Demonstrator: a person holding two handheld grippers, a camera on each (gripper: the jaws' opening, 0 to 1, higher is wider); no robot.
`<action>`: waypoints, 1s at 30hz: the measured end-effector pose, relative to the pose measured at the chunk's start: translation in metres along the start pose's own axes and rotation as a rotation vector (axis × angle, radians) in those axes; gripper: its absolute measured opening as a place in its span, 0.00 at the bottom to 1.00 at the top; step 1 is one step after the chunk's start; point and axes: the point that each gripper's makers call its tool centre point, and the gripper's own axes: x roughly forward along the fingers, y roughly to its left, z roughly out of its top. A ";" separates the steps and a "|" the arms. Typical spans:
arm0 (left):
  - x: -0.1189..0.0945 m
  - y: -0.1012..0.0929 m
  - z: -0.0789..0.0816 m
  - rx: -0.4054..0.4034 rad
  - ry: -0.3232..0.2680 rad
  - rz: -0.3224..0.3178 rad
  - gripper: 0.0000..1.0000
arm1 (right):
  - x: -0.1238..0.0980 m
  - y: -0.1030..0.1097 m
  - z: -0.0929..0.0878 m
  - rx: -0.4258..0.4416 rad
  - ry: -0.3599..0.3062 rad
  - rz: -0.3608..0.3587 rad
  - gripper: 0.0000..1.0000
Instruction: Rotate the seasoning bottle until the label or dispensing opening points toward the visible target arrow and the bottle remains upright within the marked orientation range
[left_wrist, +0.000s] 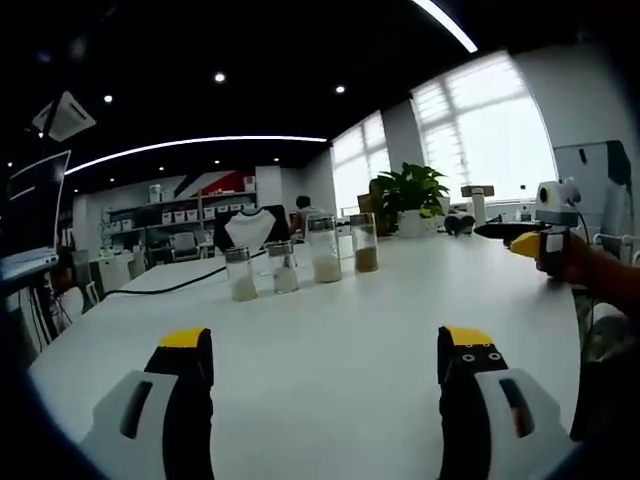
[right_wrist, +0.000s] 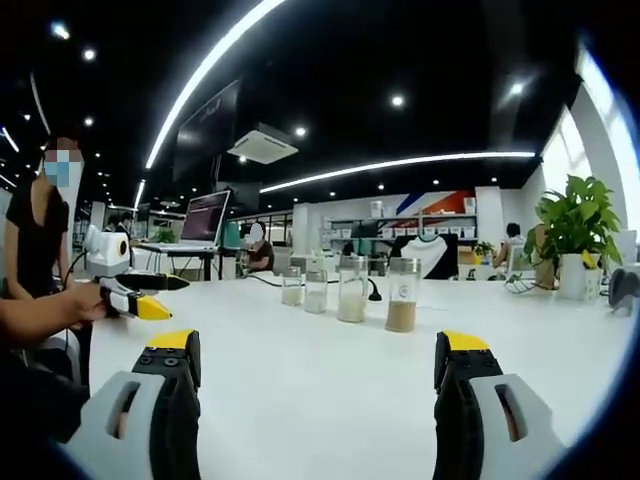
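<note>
Both tongs hover above the white bench (left_wrist: 380, 340), nothing between the jaws.

Left tongs (left_wrist: 325, 365): jaws spread wide, yellow tips up, bare bench between them. Right tongs (right_wrist: 318, 365): same, jaws spread wide and holding nothing.

4 clear seasoning bottles stand upright in a row on the bench, well apart from both tongs. Taking the brown-filled bottle (left_wrist: 364, 243) as landmark (tall, right end of the row in the left gripper view):
- tall bottle with white fill (left_wrist: 324, 249) just beside it, on its left
- short bottle (left_wrist: 284, 266) next along, contents pale
- short bottle with whitish fill (left_wrist: 240, 274) at the far left end, nearest the left tongs

Same row in the right gripper view: brown-filled bottle (right_wrist: 402, 294) at the right end, then tall white-filled (right_wrist: 352, 289), then 2 short ones (right_wrist: 315, 292) and (right_wrist: 291, 287).

Labels or dispensing openings too small to read, so I cannot tell which way any bottle faces. No target arrow discernible on the bench at this range.

A black cable (left_wrist: 170, 285) runs across the bench left of the row. Potted plant (left_wrist: 408, 195) sits behind and right of the brown-filled bottle, near the window. Laptop (right_wrist: 203, 220) on a stand is well left of the row in the right gripper view.
</note>
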 end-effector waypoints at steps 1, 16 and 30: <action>0.000 0.000 0.000 -0.001 -0.001 0.000 0.99 | 0.000 0.000 0.000 0.003 -0.001 -0.001 0.99; -0.001 0.003 -0.001 -0.009 0.004 0.011 0.98 | 0.002 0.001 -0.005 -0.011 0.028 -0.002 0.99; 0.000 0.004 0.000 -0.038 -0.002 -0.004 0.97 | 0.003 0.003 -0.006 -0.025 0.034 0.008 0.99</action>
